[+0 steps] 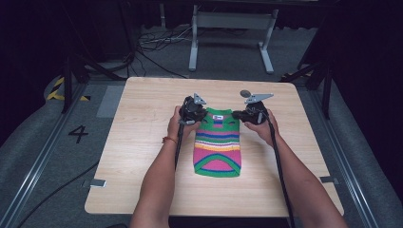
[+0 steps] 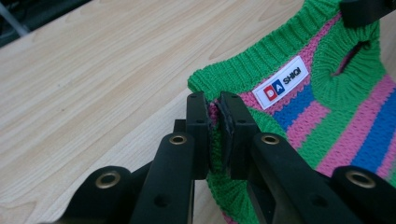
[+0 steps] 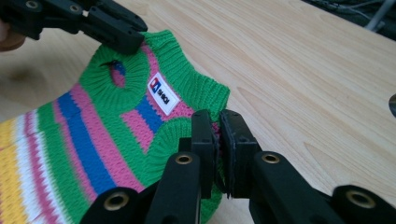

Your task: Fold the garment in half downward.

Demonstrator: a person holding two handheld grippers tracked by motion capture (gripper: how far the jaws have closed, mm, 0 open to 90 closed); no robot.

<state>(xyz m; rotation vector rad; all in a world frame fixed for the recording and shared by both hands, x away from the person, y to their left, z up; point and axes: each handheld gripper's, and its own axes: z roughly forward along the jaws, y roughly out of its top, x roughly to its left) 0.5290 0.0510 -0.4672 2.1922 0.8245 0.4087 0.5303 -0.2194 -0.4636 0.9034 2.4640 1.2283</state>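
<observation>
The striped sweater (image 1: pixel 217 144) is lying flat mid-table (image 1: pixel 142 123), collar pointing away from the person; the left claw (image 2: pixel 214 122) is pinching the knit at one collar corner, jaws pressed on the fabric; the right claw (image 3: pixel 218 140) is pinching the opposite corner the same way; it looks soft, light and floppy, likely to sag between grips, so the ribbed edges seem the firmest hold; no containers are about.

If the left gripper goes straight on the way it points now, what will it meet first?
Probably the other gripper. The left gripper is shut on the far left corner of the striped sweater and points across its green collar, toward the right gripper, which pinches the opposite corner. Depth is unclear, so this is a guess.
</observation>
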